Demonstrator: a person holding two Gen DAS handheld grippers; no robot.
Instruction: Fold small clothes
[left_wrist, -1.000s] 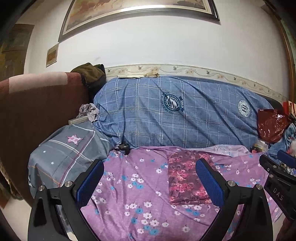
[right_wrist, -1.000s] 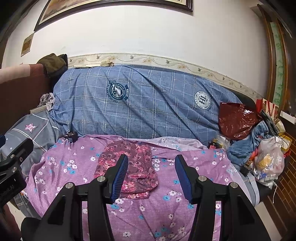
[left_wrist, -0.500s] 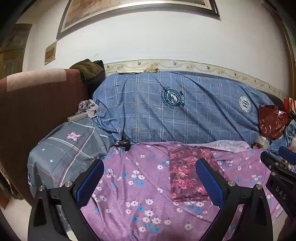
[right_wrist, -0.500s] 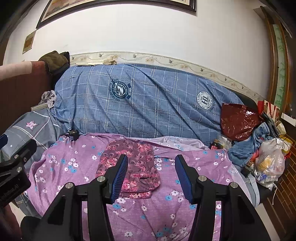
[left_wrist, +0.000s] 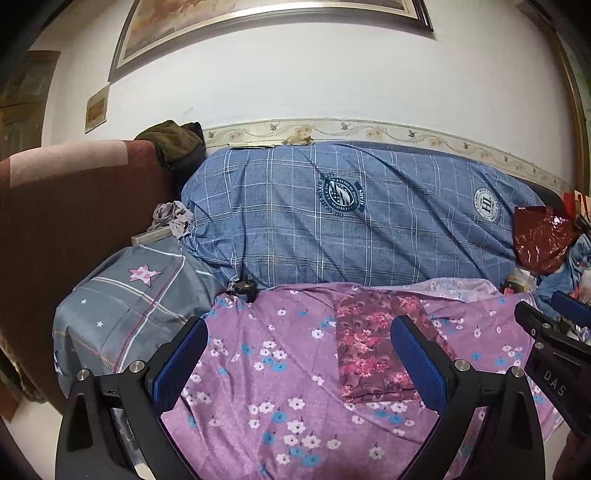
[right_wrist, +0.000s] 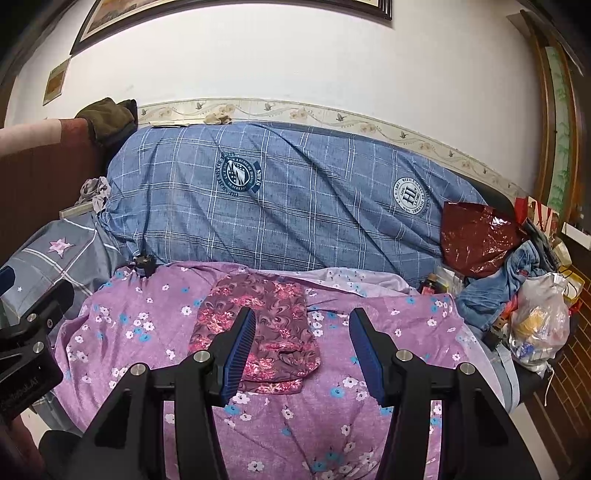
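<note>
A small maroon floral garment (left_wrist: 369, 343) (right_wrist: 273, 321) lies folded flat on the purple flowered sheet (left_wrist: 277, 369) (right_wrist: 147, 332) that covers the bed. In the left wrist view, my left gripper (left_wrist: 299, 363) hovers above the sheet with its blue pads spread wide and nothing between them; the garment sits just inside its right finger. In the right wrist view, my right gripper (right_wrist: 303, 354) stands open over the garment's near right part, its pads clear of the cloth. Its left finger hides part of the garment's near edge.
A long blue plaid quilt roll (left_wrist: 351, 221) lies against the wall behind the sheet. A grey star pillow (left_wrist: 122, 306) and a dark red headboard (left_wrist: 74, 221) are at the left. A red plastic bag (right_wrist: 476, 236), jeans and a filled clear bag (right_wrist: 539, 317) crowd the right edge.
</note>
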